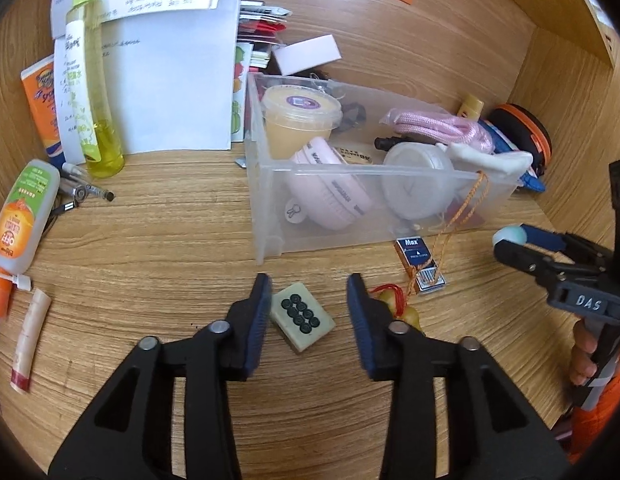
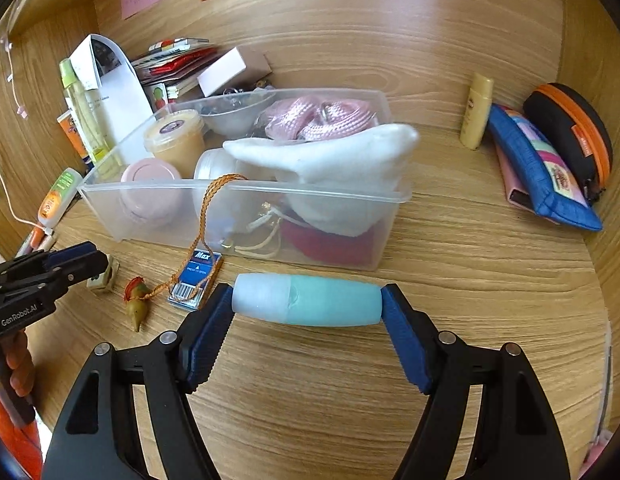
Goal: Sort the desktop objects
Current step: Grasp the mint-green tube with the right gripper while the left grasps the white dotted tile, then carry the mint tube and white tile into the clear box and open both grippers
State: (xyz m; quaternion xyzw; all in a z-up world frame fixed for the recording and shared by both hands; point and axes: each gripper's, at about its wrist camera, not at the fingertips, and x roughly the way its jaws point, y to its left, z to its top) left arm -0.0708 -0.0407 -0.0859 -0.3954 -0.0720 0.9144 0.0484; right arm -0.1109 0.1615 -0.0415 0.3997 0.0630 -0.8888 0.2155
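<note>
Left gripper (image 1: 308,308): spread around one glossy cream tile (image 1: 302,315), eight black dots | clear plastic bin (image 1: 270,216) at 12 o'clock | right gripper (image 2: 308,308): pinching one smooth teal-white cylinder (image 2: 308,299) endwise, above woodgrain desk (image 2: 469,280).

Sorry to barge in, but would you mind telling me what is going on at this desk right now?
A person is tidying a cluttered wooden desk with a handheld gripper in each hand. The right gripper is clamped end to end on a small teal and white tube, held in front of a clear plastic bin already full of odds and ends. The left gripper is open, its fingers on either side of a mahjong tile lying on the desk.
</note>
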